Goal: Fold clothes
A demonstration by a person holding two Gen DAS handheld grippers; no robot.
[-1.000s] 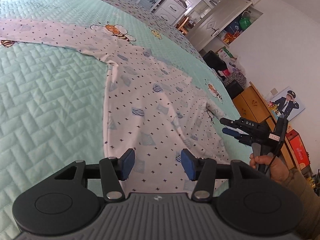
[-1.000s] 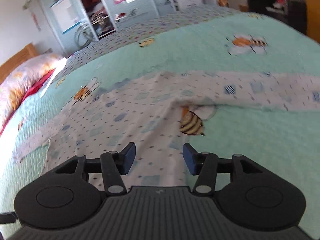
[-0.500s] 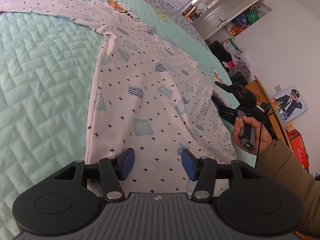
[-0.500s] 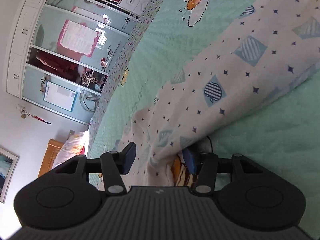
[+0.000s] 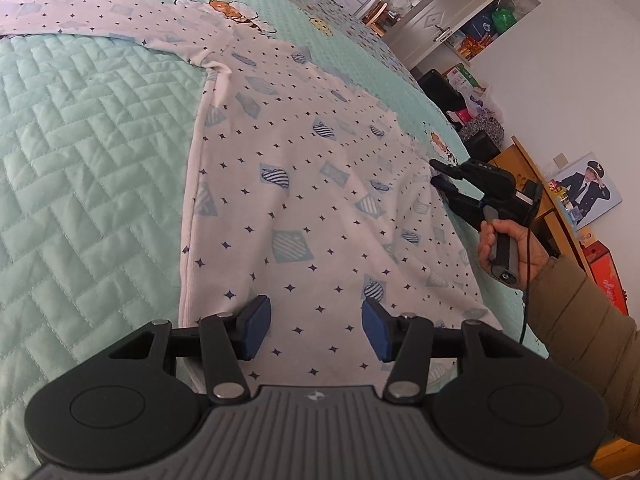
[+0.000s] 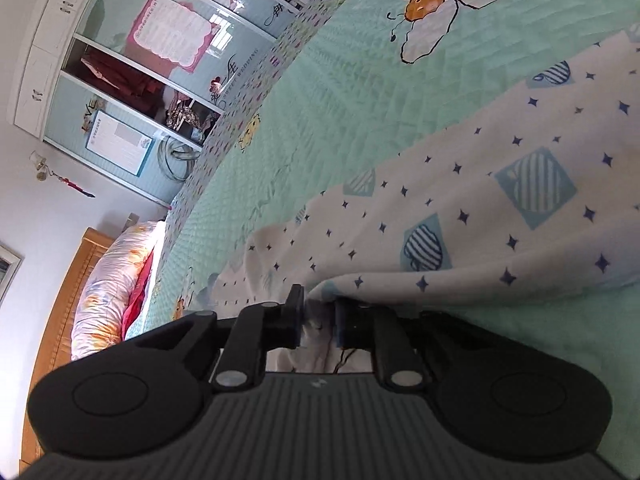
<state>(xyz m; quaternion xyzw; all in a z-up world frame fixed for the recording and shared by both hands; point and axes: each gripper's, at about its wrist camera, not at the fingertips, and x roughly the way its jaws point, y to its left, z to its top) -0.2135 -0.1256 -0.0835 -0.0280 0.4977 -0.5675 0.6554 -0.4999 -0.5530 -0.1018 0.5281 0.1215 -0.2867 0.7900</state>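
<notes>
Left wrist view first: the white patterned garment (image 5: 304, 200) lies spread flat on the quilted green bedspread (image 5: 88, 168), one sleeve running off to the far left, so the whole shape is laid out ready for a fold. The left gripper (image 5: 316, 330) hovers over the near hem with its blue pads (image 5: 256, 326) spread apart and nothing between them; fabric shows under the gap, but the pads are not pinching it. It looks poised to take that near edge. Over on the right, the right gripper (image 5: 444, 178) reaches in at the garment's right edge, gripped by the person's hand (image 5: 504, 248) in an olive sleeve (image 5: 580, 320).

Now the right wrist view, rolled sideways: the right gripper (image 6: 320, 320) has its jaws closing, and a bunched fold of the garment (image 6: 500, 208) sits right between them, lifted off the bedspread (image 6: 360, 92). Whether the pads already press the cloth cannot be told for certain, though the gap is narrow. Taking the side edge here seems meant to give a handle for carrying that side across the body. A pillow (image 6: 112, 300) lies at the far left by the headboard.
</notes>
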